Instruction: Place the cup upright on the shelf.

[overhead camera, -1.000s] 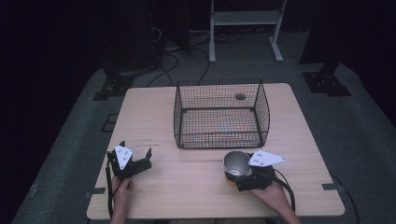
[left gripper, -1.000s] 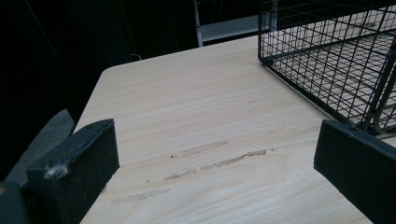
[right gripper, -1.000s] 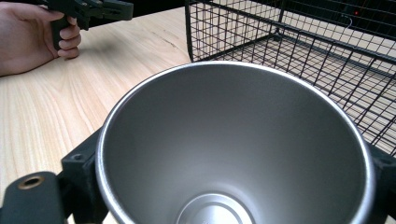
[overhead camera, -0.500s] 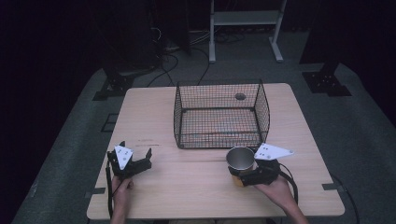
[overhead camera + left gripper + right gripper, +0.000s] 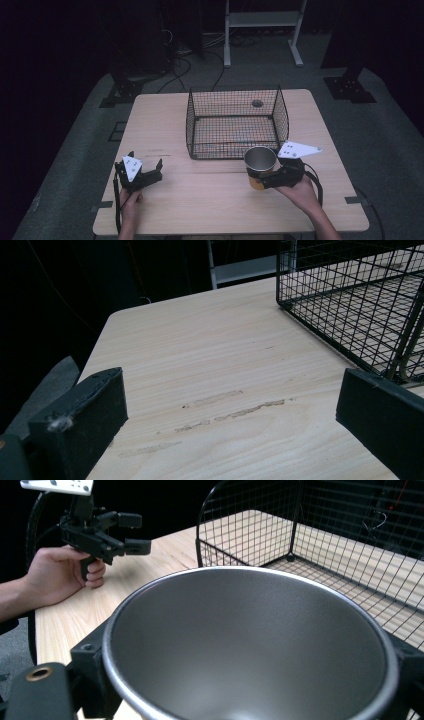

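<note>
An empty metal cup (image 5: 260,157) with a yellowish lower body is held upright just above the table, close to the front right corner of the black wire basket (image 5: 235,125). My right gripper (image 5: 259,177) is shut on the cup; in the right gripper view the cup's bowl (image 5: 250,640) spans the space between both jaws. My left gripper (image 5: 141,176) sits at the front left of the table, open, with bare wood between its jaws (image 5: 230,430). The basket's corner (image 5: 360,305) stands ahead of it to the right.
The wooden table (image 5: 165,130) has a small round hole (image 5: 257,103) behind the basket. The basket holds nothing. Dark floor with cables and a white metal stand (image 5: 262,30) lie beyond the far edge. The other hand and left gripper (image 5: 107,530) appear beyond the cup.
My right gripper has carried the cup a little up and away from the front edge, closer to the basket's front wall. The left gripper has stayed put.
</note>
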A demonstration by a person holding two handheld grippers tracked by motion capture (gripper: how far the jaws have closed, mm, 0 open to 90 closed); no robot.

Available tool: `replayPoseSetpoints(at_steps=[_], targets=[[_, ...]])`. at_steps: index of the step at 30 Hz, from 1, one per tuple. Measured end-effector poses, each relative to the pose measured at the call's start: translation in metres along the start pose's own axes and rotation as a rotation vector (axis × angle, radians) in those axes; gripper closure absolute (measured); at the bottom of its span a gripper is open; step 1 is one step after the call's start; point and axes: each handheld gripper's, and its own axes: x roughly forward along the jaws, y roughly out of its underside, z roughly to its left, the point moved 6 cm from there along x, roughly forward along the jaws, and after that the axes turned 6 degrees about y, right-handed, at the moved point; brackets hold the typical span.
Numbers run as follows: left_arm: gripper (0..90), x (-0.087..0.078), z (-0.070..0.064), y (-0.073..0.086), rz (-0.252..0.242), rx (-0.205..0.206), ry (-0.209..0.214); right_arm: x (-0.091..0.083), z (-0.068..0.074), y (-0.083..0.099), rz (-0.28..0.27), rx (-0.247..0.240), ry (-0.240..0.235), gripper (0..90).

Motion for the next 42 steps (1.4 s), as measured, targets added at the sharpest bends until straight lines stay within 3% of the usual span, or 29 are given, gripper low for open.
replayPoseSetpoints(at_steps=[17, 29, 42], targets=[[0.0, 0.000, 0.000, 0.000, 0.002, 0.001, 0.001, -0.002, -0.018, -0.049, -0.025, 0.015, -0.040, 11.5], [0.0, 0.000, 0.000, 0.000, 0.004, 0.004, 0.001, 0.013, -0.029, -0.077, 0.000, 0.004, -0.072, 11.5], [0.0, 0.000, -0.001, 0.000, 0.002, 0.003, 0.001, 0.035, -0.056, -0.098, 0.034, 0.026, -0.072, 11.5]])
